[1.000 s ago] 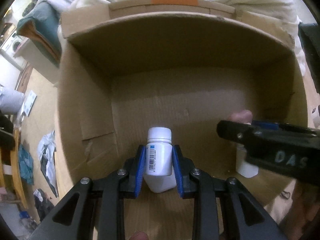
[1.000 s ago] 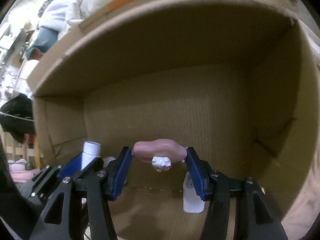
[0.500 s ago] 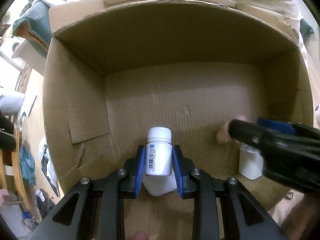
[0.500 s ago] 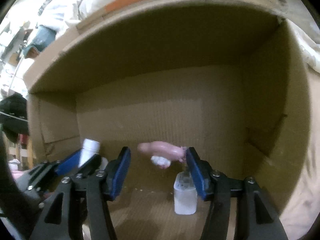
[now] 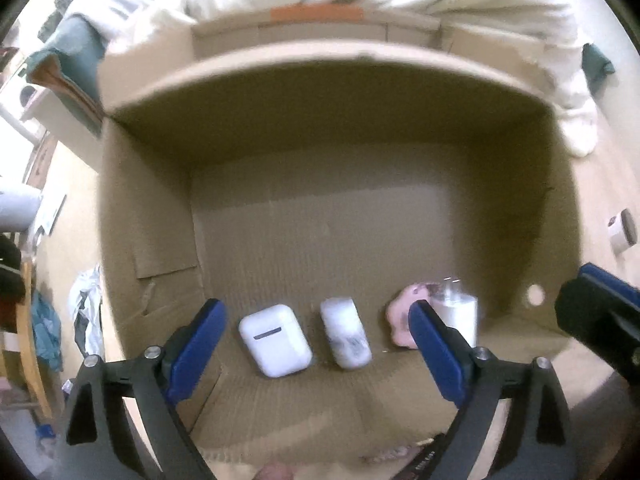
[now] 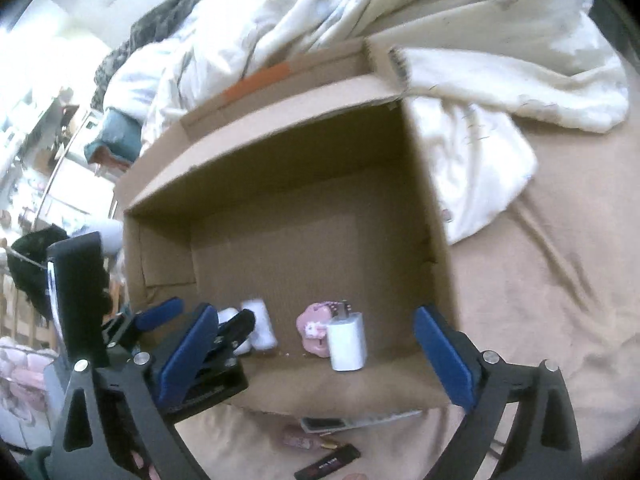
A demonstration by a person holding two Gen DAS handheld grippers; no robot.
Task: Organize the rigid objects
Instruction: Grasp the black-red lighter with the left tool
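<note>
My left gripper (image 5: 316,338) has just sprung wide, nothing pinched; the white pill bottle (image 5: 346,334) lies blurred on its side low in the frame, beside a white earbud case (image 5: 275,340). My right gripper (image 6: 316,354) has just spread too, empty. Lower centre in the cardboard box (image 6: 424,216), a pink toy (image 6: 314,330) sits half hidden behind a white charger (image 6: 347,342).

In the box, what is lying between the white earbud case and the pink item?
The white pill bottle, on its side, lies between the earbud case and the pink item; the left wrist view shows it.
</note>
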